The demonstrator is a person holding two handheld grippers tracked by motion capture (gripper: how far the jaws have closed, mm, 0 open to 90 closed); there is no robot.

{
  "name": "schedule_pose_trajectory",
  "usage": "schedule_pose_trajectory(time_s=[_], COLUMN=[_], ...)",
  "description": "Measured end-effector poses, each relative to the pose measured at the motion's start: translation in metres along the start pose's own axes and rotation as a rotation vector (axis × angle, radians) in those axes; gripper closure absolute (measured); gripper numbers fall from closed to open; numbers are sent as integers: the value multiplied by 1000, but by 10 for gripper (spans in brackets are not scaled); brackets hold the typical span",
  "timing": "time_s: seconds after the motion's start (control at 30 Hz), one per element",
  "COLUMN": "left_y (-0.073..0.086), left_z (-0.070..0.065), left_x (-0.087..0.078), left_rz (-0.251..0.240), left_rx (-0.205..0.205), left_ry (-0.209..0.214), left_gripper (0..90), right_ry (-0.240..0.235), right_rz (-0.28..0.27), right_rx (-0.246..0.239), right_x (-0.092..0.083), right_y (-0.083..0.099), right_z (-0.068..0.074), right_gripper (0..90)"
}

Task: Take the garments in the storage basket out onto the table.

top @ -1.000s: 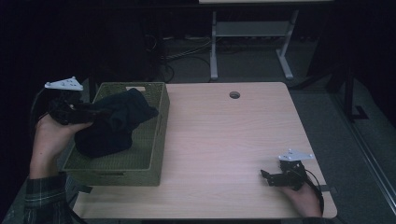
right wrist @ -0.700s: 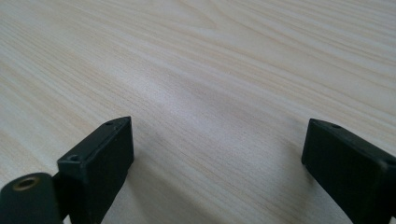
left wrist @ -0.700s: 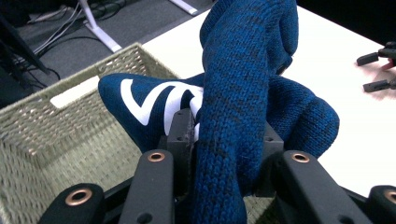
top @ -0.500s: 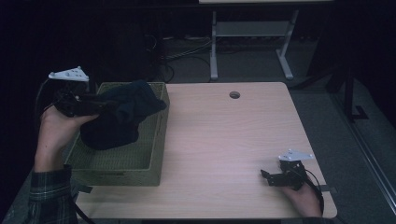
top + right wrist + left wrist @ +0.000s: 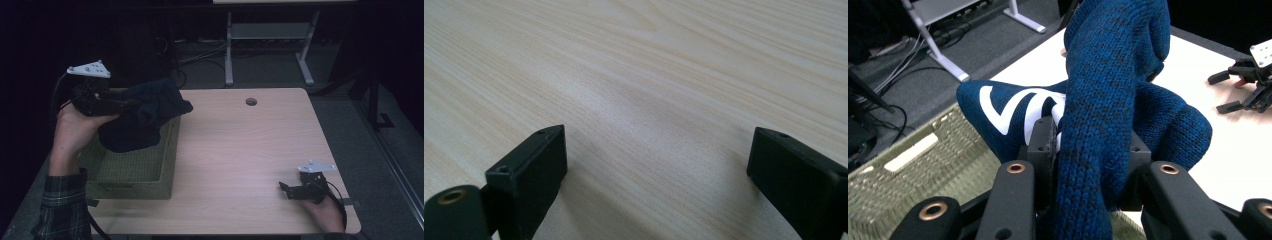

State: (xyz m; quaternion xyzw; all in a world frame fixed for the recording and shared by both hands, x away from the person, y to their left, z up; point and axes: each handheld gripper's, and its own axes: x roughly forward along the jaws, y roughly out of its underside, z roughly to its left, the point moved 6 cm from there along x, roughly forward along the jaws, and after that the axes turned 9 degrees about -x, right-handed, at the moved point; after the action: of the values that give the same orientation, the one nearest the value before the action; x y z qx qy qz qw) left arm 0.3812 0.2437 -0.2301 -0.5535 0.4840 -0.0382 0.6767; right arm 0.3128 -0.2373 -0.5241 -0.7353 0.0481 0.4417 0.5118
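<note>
- One blue knit garment (image 5: 1108, 100) with a white mark is clamped between the left gripper (image 5: 117, 106)'s fingers (image 5: 1043, 145), bunched and draping past their tips, above the basket (image 5: 135, 170).
- By the look of it, the lift out of the one woven basket is done; carrying the garment over and setting it on the surface (image 5: 240, 150) is left.
- The right gripper (image 5: 292, 190) rests on the surface, well apart from the garment, its fingers (image 5: 531, 165) wide apart with nothing between them.
</note>
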Motion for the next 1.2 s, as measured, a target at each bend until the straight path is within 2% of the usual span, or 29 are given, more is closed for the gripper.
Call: schedule_pose_trajectory(time_s=[0.17,0.4,0.57,0.87,1.2], left_y=[-9,-25,-30,-36,-37], left_z=[-8,-25,-33,-55,-81], left_x=[4,14,21,46,79], left_rz=[-3,-16,-8,6,43], left_rx=[23,47,66,92,129], left_ry=[8,35,51,91,140], left_gripper=[672,673,673,673,673], right_ry=[0,0,0,0,-1], right_rz=[0,0,0,1,0], right_rx=[0,0,0,0,0], right_x=[0,0,0,0,0], right_y=[0,0,0,0,0], right_z=[0,0,0,0,0], right_gripper=[88,88,88,88,88])
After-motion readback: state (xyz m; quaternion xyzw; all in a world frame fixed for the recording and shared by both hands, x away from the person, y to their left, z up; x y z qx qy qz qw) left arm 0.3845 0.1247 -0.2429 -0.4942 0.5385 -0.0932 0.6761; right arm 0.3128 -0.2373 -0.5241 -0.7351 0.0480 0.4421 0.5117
